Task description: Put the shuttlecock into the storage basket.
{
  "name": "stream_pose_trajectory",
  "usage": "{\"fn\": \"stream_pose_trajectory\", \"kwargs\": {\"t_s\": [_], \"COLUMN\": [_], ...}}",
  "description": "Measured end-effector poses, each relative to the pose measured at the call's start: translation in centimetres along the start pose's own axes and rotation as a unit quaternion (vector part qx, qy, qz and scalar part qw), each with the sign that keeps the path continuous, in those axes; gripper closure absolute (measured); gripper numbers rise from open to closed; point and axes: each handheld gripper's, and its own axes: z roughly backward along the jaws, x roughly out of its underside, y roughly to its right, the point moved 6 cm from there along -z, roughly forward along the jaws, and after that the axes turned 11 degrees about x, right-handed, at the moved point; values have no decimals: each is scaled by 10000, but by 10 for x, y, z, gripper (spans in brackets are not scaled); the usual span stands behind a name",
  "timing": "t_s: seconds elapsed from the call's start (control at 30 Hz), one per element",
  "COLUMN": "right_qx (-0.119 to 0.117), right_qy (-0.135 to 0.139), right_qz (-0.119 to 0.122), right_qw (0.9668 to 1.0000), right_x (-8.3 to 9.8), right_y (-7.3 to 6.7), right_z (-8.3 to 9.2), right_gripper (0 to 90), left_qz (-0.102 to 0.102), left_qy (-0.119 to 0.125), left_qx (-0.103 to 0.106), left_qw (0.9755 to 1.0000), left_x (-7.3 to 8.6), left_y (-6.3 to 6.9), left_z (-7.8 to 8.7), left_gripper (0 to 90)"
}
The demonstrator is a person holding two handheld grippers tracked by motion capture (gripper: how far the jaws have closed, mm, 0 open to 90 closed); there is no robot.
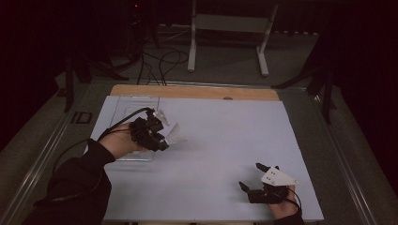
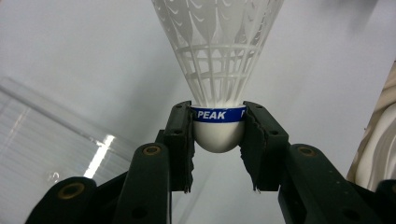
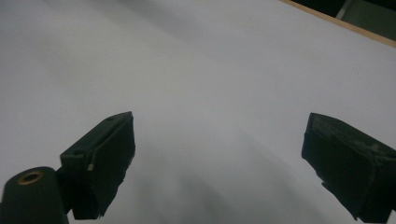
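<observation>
Black sleeve, black gripper bodies (brass-ringed screw holes), trailing black cables.

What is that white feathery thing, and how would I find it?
Look at the white table, then its left side, where the left gripper hangs over a clear tray. Pinched in its black jaws is a shuttlecock: white netted skirt, round white nose, blue band reading PEAK.

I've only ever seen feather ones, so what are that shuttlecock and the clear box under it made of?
The shuttlecock held in the left gripper looks like plastic: its white skirt is a moulded lattice of ribs, not feathers. The rounded white nose looks smooth and matt, perhaps foam or coated cork, with a glossy blue band reading PEAK. The clear box looks like rigid transparent plastic, glossy, with a bright reflection on it.
</observation>
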Motion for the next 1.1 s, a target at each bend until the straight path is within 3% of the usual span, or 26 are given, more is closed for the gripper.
{"fn": "stream_pose_trajectory", "kwargs": {"t_s": [0.3, 0.53, 0.8, 1.1], "right_qx": [-15, -3, -5, -2], "right_qy": [-27, -40, -45, -58], "right_qz": [0, 5, 18, 20], "right_qw": [10000, 10000, 10000, 10000], "right_x": [0, 1, 1, 1], "right_y": [-1, -1, -1, -1], "right_z": [-1, -1, -1, -1], "right_gripper": [96, 96, 96, 96], "left_qz": [101, 357, 417, 660], "left_qy": [62, 123, 160, 249], "left_qx": [-96, -221, -266, -404], "left_qw": [9999, 9990, 9986, 9967], "left_x": [9, 19, 23, 33], "left_y": [-5, -14, -16, -23], "left_z": [14, 22, 28, 37], "left_gripper": [659, 659, 659, 659]}}
